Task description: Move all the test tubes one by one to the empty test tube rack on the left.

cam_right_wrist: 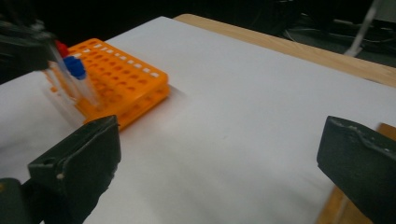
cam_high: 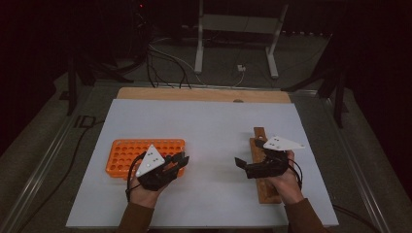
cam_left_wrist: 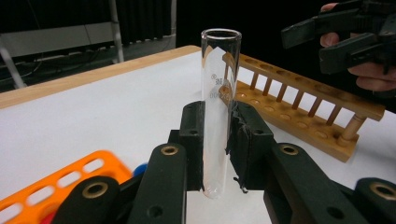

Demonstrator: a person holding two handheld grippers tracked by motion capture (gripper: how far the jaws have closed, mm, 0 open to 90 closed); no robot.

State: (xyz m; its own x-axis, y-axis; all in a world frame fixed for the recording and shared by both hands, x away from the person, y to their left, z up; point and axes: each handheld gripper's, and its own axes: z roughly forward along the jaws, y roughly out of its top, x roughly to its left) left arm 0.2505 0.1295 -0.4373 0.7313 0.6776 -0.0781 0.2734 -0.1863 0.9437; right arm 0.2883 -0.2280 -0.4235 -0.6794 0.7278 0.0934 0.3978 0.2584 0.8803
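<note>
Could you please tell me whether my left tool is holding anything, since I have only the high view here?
Observer: Yes, the left tool is shut on a clear glass test tube, gripped near its rounded bottom.
Operator: Thank you. And is anything in the right tool?
Observer: No, the right tool is wide open with nothing between its jaws.
Operator: Is the orange rack holding anything?
Observer: At one end of the orange rack stand a blue-capped tube and a red-capped tube.

Plastic rack left, wooden rack right (well apart).
</note>
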